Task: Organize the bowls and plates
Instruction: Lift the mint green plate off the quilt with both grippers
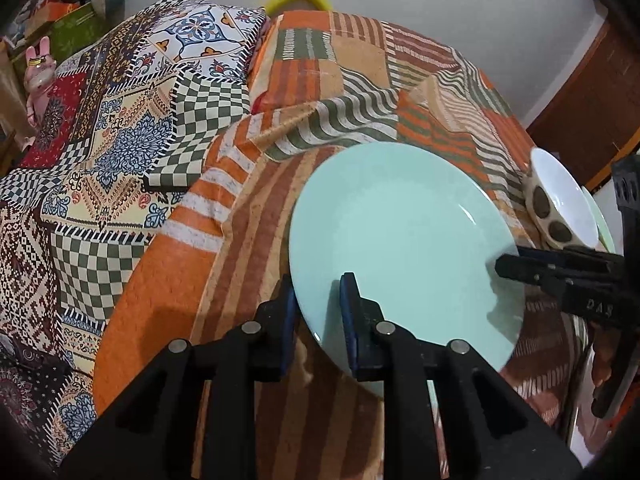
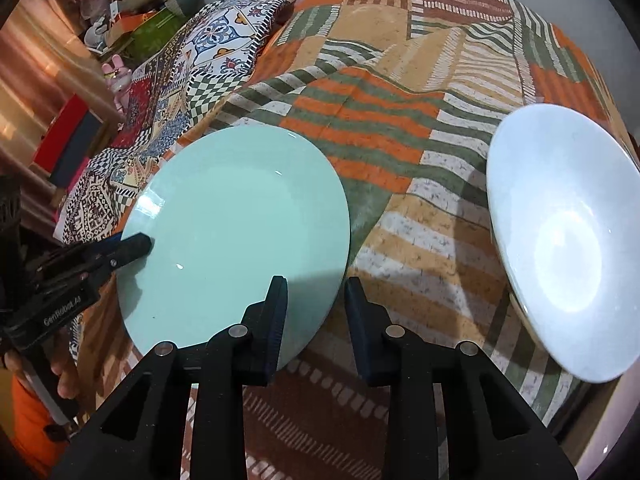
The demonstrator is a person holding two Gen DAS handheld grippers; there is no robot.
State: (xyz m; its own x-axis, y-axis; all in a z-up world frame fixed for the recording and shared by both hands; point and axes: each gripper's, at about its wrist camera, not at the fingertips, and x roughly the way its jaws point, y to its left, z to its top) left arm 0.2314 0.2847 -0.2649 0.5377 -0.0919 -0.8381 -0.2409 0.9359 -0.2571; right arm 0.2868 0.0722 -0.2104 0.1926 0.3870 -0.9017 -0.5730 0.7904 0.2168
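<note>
A mint-green plate (image 1: 400,240) lies over the orange striped cloth, and both grippers hold it by opposite rims. In the left wrist view my left gripper (image 1: 318,284) is shut on its near-left rim, one finger under the edge and one on top. My right gripper (image 1: 502,268) reaches in from the right and pinches the far rim. The right wrist view shows the same plate (image 2: 240,232) with my right gripper (image 2: 316,284) shut across its right edge, and the left gripper (image 2: 146,244) clamped on its left edge. A white bowl (image 2: 560,240) stands to the right.
The white bowl (image 1: 564,196) has a dark-spotted outside and sits close to the plate's right side. A patchwork pillow (image 1: 192,40) lies at the back left, with a pink bunny toy (image 1: 40,68) and boxes beyond. A hand (image 2: 64,380) in an orange sleeve holds the left gripper.
</note>
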